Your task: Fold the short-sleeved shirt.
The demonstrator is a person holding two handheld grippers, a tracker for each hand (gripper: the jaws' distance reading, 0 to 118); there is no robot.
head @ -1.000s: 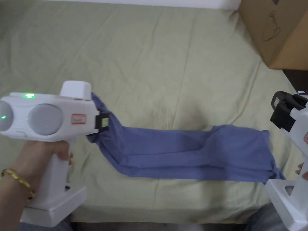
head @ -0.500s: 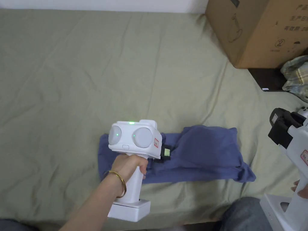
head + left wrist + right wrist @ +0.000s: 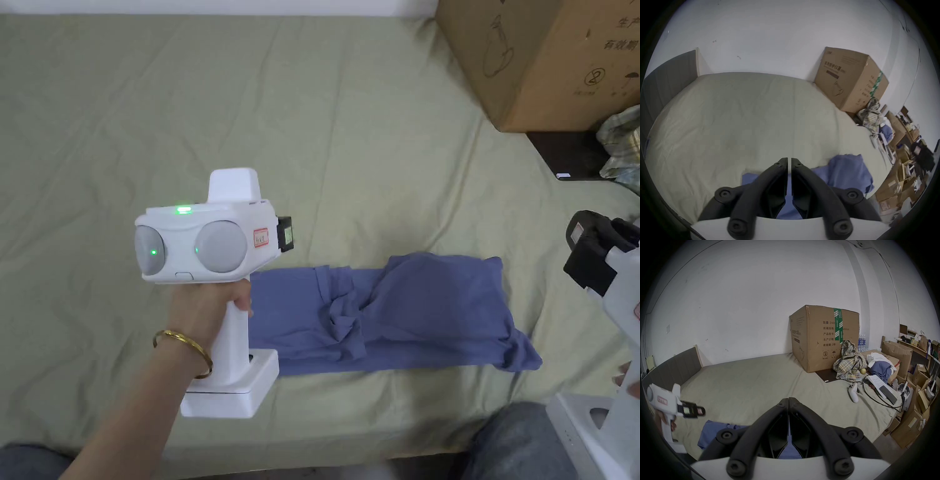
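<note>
The left gripper (image 3: 789, 160) has its two jaws drawn together with only a thin slit between them and nothing caught there; the right gripper (image 3: 788, 398) likewise has its two jaws pressed closed on nothing. In the head view the left gripper's white body (image 3: 209, 247) is held up in one hand (image 3: 209, 312), above the left end of the shirt and clear of the cloth, with a gold bangle (image 3: 187, 350) on the wrist. The right gripper's body sits at the right edge of that view, apart from the fabric. There is one blue short-sleeved shirt (image 3: 400, 312), lying on the olive bed sheet (image 3: 250, 125) near the front edge of the bed as a long folded band, with a rumpled knot of cloth near its middle and one corner trailing out at the lower right. How many layers it is folded into is hard to judge from here. Farther back, one large cardboard box (image 3: 823, 337) stands on the bed against the white wall, and one plaid garment (image 3: 849, 361) is heaped beside it, next to one white controller (image 3: 853, 391).
</note>
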